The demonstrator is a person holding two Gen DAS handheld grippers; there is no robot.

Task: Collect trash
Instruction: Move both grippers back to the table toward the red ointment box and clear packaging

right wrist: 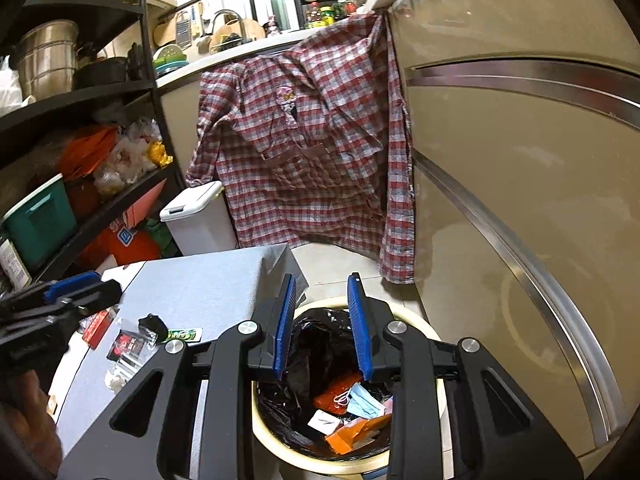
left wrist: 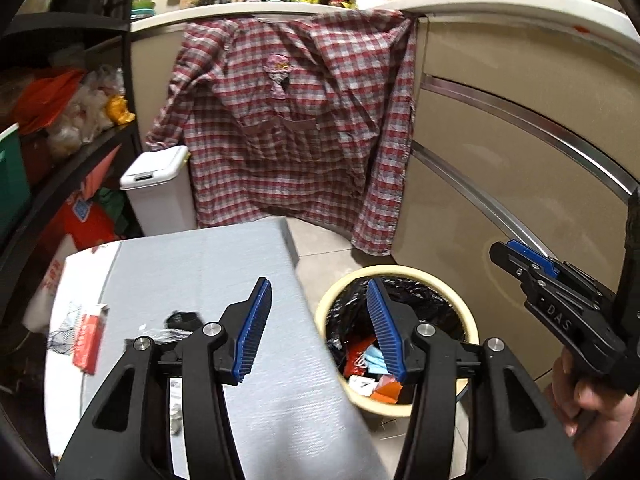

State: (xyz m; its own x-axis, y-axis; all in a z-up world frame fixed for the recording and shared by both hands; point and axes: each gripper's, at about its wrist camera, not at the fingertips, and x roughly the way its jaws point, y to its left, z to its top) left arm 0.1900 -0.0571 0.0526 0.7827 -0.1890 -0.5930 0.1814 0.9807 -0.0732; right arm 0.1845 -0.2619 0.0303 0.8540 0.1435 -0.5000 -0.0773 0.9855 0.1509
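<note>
Both claws are empty: the left claw stands half open at the grey surface's edge, the right claw narrowly parted over the cream round bin holding discarded wrappers; a red packet lies on the surface.

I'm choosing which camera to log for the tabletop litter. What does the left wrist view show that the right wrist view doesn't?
Only the left wrist view: the right gripper from the side and the thumb under it.
Only the right wrist view: a green sachet, a steel pot, and the left gripper from the side.
Both: the bin with its black liner, the grey table, the plaid shirt, the red packet.
</note>
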